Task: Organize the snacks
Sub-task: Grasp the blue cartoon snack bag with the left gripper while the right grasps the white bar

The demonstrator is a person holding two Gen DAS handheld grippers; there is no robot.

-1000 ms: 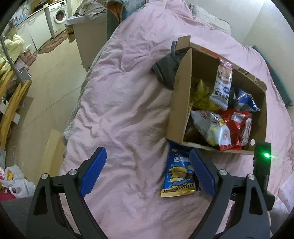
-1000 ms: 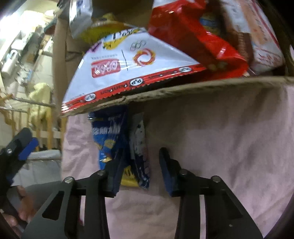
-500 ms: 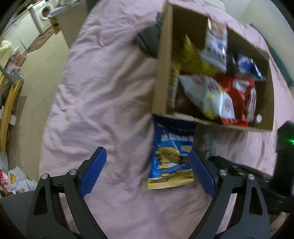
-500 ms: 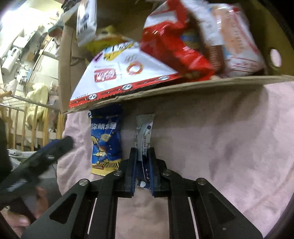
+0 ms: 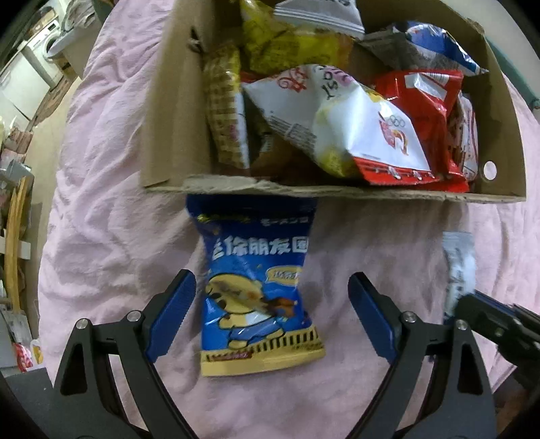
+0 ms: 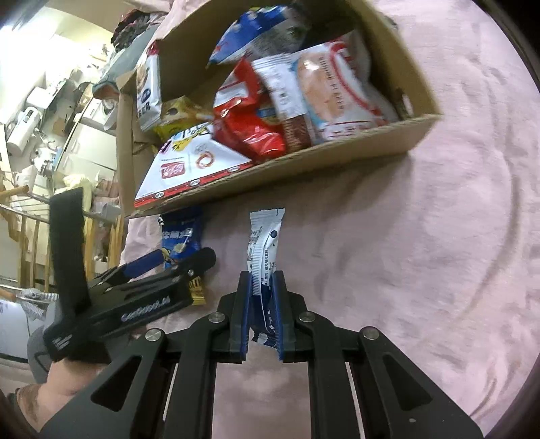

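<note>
A cardboard box (image 5: 175,111) full of snack bags lies on a pink bedspread (image 5: 111,209); it also shows in the right wrist view (image 6: 337,158). A blue cartoon snack bag (image 5: 260,287) lies flat in front of the box. My left gripper (image 5: 271,314) is open, its fingers on either side of that bag, just above it. My right gripper (image 6: 262,287) is shut on a narrow white and blue snack packet (image 6: 265,243) and holds it off the bedspread. That packet (image 5: 459,266) appears blurred at the right of the left wrist view.
The box holds a white and red chip bag (image 5: 354,125), red bags (image 5: 428,98), yellow bags (image 5: 290,44) and a blue bag (image 6: 256,30). To the left of the bed are the floor, a wooden rail (image 5: 13,243) and a washing machine (image 5: 50,44).
My right gripper closed on the narrow packet and lifted it away from the box. My left gripper moved forward and down over the blue cartoon bag, staying open.
</note>
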